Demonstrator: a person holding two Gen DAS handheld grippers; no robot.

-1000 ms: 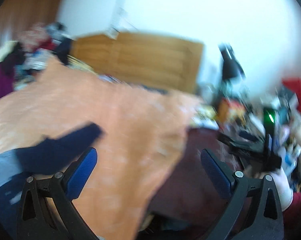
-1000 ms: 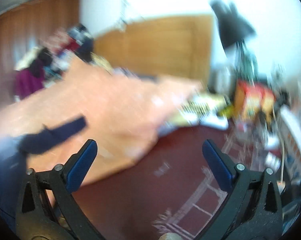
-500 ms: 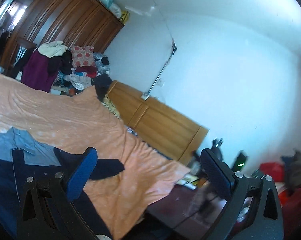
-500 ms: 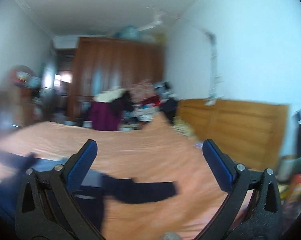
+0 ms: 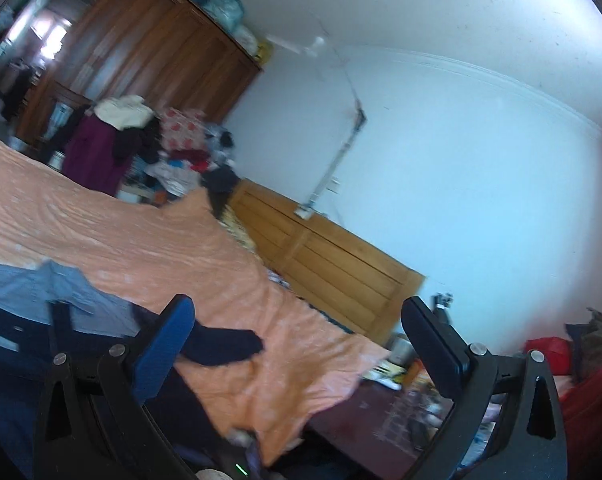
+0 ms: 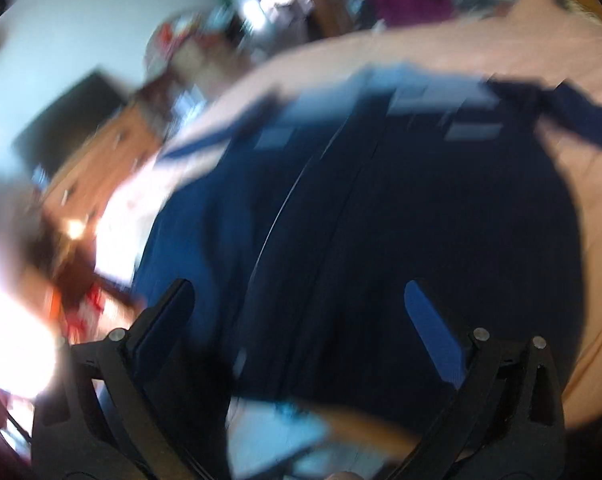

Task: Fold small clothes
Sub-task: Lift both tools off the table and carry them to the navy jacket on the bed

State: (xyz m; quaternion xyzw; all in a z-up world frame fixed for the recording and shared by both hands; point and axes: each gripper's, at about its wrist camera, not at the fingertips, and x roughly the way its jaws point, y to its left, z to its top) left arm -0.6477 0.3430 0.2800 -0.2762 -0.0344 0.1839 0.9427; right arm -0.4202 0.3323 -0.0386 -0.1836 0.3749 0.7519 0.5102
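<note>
A dark blue garment (image 6: 401,208) with a pale lining at the neck is lying spread on an orange bedsheet (image 5: 149,240), a sleeve (image 5: 221,344) trailing toward the bed's edge. The left gripper (image 5: 297,344) and the right gripper (image 6: 301,320) are both being held wide open above it, nothing caught between the jaws. The cloth is being judged soft, limp and light, best pinched at a sleeve end or hem corner, though the right view is blurred.
</note>
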